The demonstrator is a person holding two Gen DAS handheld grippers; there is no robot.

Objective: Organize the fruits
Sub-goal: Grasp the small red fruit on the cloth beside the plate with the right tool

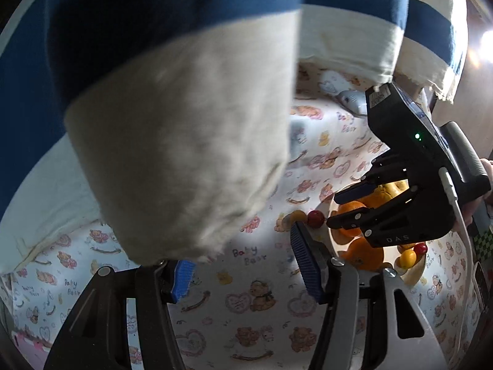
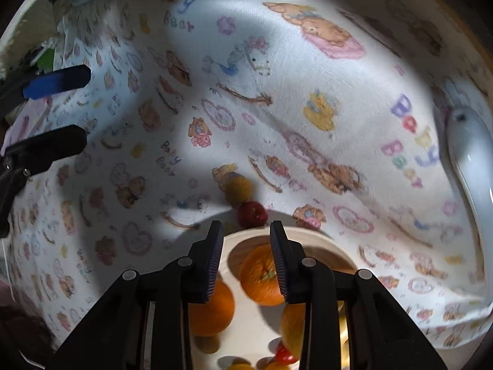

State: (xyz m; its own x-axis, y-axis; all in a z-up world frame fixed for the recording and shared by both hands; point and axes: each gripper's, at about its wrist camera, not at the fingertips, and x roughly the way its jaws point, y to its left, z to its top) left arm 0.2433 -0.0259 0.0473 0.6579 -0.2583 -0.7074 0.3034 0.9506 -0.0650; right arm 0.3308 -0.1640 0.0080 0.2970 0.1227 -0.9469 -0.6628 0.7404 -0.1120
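A pale bowl (image 2: pixel 311 240) holds two oranges (image 2: pixel 262 277), a yellow fruit (image 2: pixel 292 326) and small red and yellow fruits. My right gripper (image 2: pixel 247 256) hangs over it, pointing steeply down. Its jaws stand a narrow gap apart with nothing pinched; the orange lies below them. A small yellow fruit (image 2: pixel 237 189) and a small red fruit (image 2: pixel 252 214) lie on the cloth, touching the bowl's far rim. My left gripper (image 1: pixel 246 271) is open and empty over the cloth, left of the bowl (image 1: pixel 413 277). From there the right gripper (image 1: pixel 332 211) shows above the oranges (image 1: pixel 365 254).
A printed bear-pattern cloth (image 2: pixel 308 92) covers the surface. A white glossy object (image 2: pixel 468 154) lies at its right side. A person's blue and cream sleeve (image 1: pixel 172 123) fills the upper left of the left wrist view. The left gripper (image 2: pixel 61 114) shows at the right wrist view's left edge.
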